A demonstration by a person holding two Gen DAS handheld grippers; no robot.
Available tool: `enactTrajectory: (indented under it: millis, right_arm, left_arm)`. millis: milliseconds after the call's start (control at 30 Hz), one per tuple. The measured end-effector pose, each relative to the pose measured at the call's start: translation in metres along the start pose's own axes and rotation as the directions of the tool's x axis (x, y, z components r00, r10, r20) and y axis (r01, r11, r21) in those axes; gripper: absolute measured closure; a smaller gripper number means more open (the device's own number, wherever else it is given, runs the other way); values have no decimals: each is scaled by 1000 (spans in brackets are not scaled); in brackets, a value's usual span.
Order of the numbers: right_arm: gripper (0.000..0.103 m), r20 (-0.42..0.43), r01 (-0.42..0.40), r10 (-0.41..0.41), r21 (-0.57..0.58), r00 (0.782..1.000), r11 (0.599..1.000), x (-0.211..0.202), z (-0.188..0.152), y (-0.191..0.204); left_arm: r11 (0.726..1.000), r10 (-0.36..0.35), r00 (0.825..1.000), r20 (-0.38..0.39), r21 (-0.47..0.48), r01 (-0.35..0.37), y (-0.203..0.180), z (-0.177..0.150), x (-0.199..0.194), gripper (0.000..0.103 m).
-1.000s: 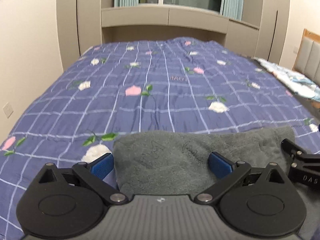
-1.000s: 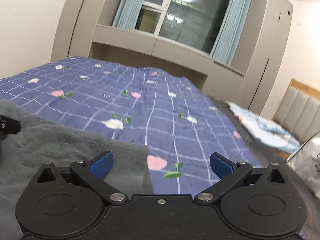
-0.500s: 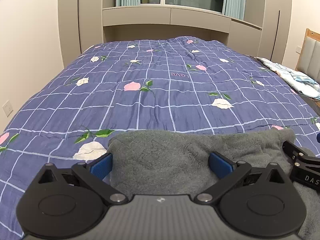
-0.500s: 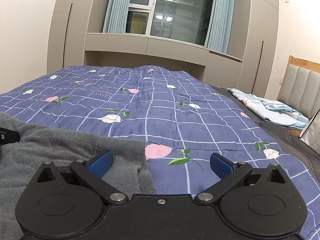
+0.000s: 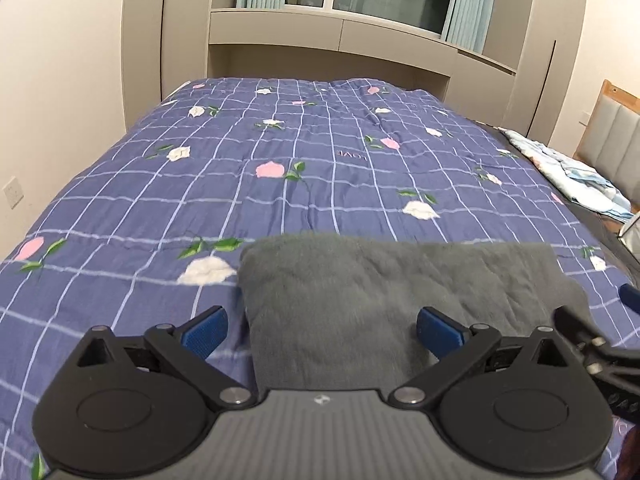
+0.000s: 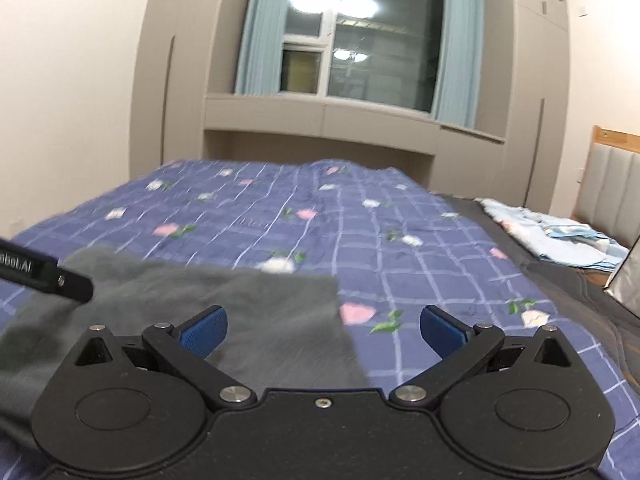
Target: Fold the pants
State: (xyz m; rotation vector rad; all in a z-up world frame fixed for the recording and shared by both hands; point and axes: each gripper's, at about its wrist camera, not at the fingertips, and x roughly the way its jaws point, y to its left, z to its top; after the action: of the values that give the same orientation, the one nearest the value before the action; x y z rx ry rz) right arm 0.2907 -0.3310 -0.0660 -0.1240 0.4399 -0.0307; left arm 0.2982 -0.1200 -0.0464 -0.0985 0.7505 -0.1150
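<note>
The grey fleece pants [image 5: 384,292] lie folded into a wide rectangle on the blue floral quilt [image 5: 320,160], near its front edge. My left gripper [image 5: 322,330] is open and empty, above the left part of the pants. My right gripper [image 6: 323,330] is open and empty, over the right edge of the pants [image 6: 224,304]. The right gripper's finger shows at the right edge of the left wrist view [image 5: 592,344]. The left gripper's finger shows at the left edge of the right wrist view [image 6: 44,274].
The quilt covers the bed up to the beige cabinets [image 5: 340,40] under the window. A light blue bundle of bedding [image 6: 552,236] lies at the right by the padded headboard [image 6: 616,196]. A wall [image 5: 48,92] runs along the bed's left side.
Both grippers have lifted and tilted upward, so more of the cabinets and window shows. The pants lie still on the quilt. Both grippers stay open.
</note>
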Motion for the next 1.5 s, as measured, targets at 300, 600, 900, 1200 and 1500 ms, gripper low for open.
enactTrajectory:
  millis: [300,600,900,1200,1500]
  right_arm:
    - [0,-116,-46,61,130,991,990,21,-28,-9]
    - [0,-135,-110,144,235,980,966,28,-38,-23]
    - [0,-117,-131,167,266,979,955,25,-41,-27]
    - [0,-101,-180,225,336,969,925,23,-46,-37]
    - [0,-154,-312,401,407,903,858,38,-36,-60]
  left_arm:
    - [999,23,1000,-9,49,-23,-11,-17,9,0]
    - [998,25,1000,-6,53,-24,-15,-20,13,0]
    - [999,-7,998,-56,42,9,-8,-13,-1,1]
    - [995,-97,989,-111,-37,94,30,-25,-27,1]
    - [954,-297,927,-231,-113,277,56,-16,-2,1]
